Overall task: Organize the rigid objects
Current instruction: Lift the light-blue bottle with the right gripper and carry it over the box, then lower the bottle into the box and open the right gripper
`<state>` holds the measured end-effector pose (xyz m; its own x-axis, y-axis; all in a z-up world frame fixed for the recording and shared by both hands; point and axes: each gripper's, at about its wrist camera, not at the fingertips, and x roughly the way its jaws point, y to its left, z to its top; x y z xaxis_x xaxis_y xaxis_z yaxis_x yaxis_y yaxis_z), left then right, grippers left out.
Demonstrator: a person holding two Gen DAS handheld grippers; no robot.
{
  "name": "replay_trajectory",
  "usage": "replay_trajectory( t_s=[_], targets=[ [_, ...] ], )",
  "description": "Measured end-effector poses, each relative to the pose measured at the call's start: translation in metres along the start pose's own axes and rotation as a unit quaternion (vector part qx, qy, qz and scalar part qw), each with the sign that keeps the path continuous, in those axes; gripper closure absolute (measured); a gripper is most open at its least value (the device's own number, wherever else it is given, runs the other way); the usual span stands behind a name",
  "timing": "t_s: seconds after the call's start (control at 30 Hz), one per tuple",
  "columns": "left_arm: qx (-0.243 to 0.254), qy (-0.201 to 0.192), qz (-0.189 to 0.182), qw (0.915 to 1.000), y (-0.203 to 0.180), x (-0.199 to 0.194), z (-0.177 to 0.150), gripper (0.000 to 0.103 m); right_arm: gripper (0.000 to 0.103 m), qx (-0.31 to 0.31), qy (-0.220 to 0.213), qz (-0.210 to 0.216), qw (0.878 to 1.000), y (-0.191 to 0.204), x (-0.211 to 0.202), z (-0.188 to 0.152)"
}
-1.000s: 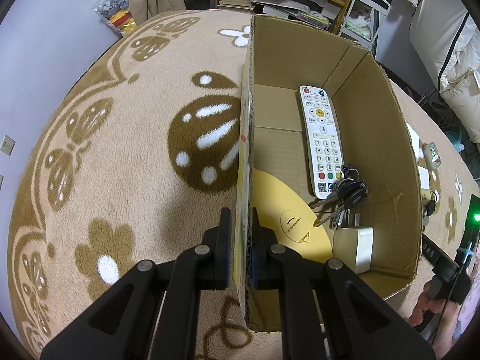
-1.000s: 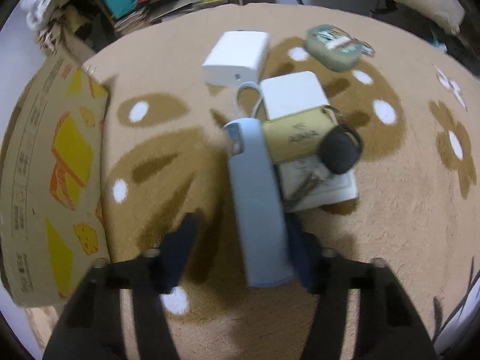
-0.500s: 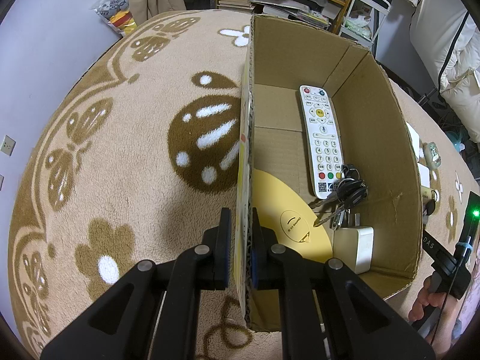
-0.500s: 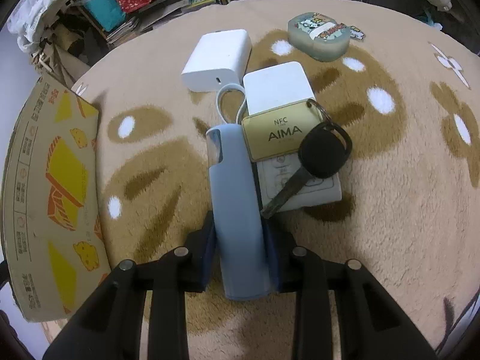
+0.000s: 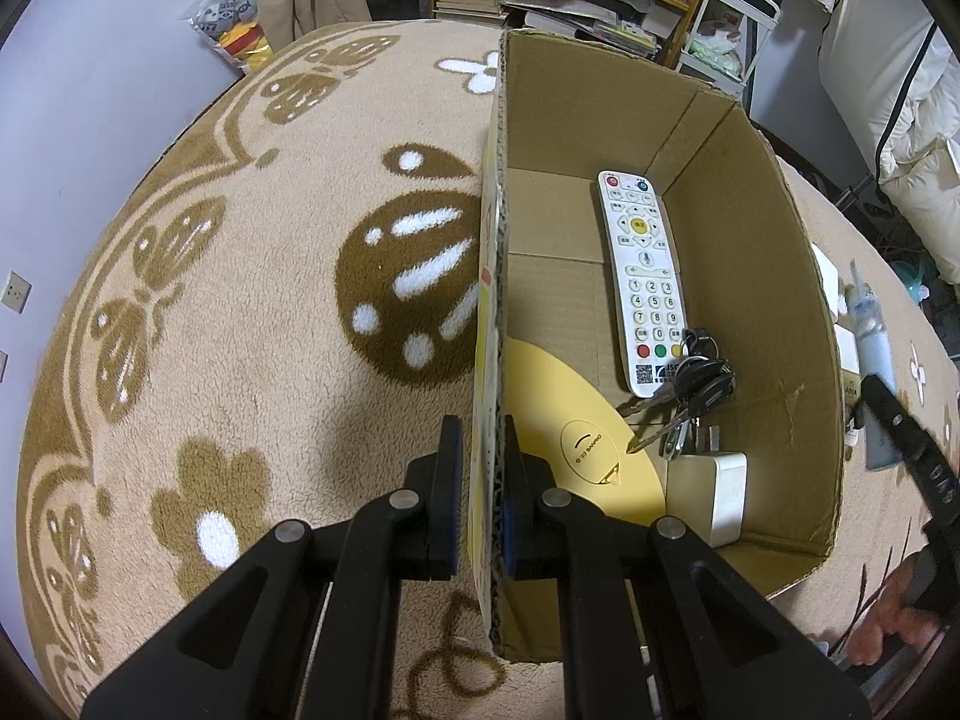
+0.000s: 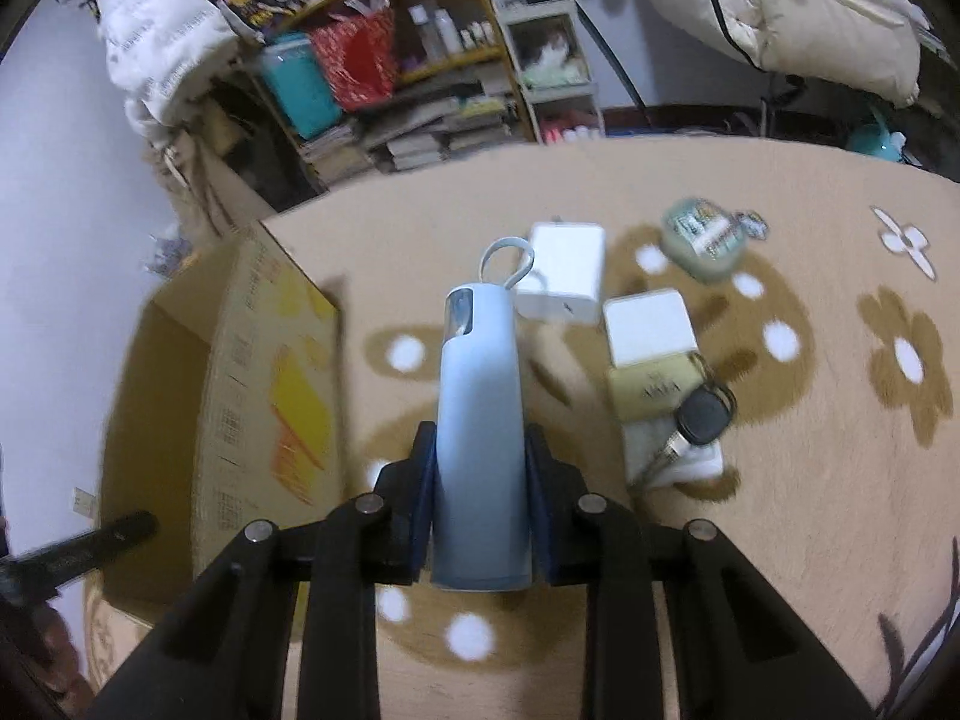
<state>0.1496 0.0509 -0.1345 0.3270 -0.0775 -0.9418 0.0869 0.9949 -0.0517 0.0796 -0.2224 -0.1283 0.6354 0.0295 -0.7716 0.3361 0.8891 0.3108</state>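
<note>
My left gripper (image 5: 478, 468) is shut on the near left wall of the open cardboard box (image 5: 750, 276). Inside lie a white remote (image 5: 642, 282), a bunch of keys (image 5: 690, 384), a yellow disc (image 5: 570, 432) and a white adapter (image 5: 711, 495). My right gripper (image 6: 480, 492) is shut on a pale blue bottle (image 6: 480, 420) with a loop handle, held above the carpet to the right of the box (image 6: 240, 396). The bottle also shows in the left wrist view (image 5: 873, 354).
On the carpet right of the bottle lie two white boxes (image 6: 564, 276) (image 6: 648, 321), a tan NFC tag (image 6: 654, 384) with a black key (image 6: 702, 417), and a green tin (image 6: 702, 237). Cluttered shelves (image 6: 390, 90) stand behind.
My right gripper closed on the blue bottle and lifted it off the carpet, clear of the tag and key, toward the box. My left gripper has stayed clamped on the box wall.
</note>
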Motion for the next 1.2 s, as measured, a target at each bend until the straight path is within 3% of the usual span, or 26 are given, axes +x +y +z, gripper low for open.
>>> replay_trajectory(
  t_s=[0.6, 0.9, 1.2],
  targets=[
    [0.004, -0.001, 0.003, 1.0000, -0.003, -0.003, 0.001, 0.094, 0.074, -0.077, -0.040, 0.088, 0.992, 0.086, -0.022, 0.038],
    [0.003, -0.001, 0.002, 1.0000, -0.002, -0.003, 0.002, 0.093, 0.074, -0.136, -0.018, 0.118, 0.984, 0.127, -0.011, 0.026],
    [0.002, 0.000, 0.001, 1.0000, -0.001, -0.004, 0.003, 0.093, 0.074, -0.191, 0.032, 0.100, 0.976, 0.145, 0.017, -0.003]
  ],
)
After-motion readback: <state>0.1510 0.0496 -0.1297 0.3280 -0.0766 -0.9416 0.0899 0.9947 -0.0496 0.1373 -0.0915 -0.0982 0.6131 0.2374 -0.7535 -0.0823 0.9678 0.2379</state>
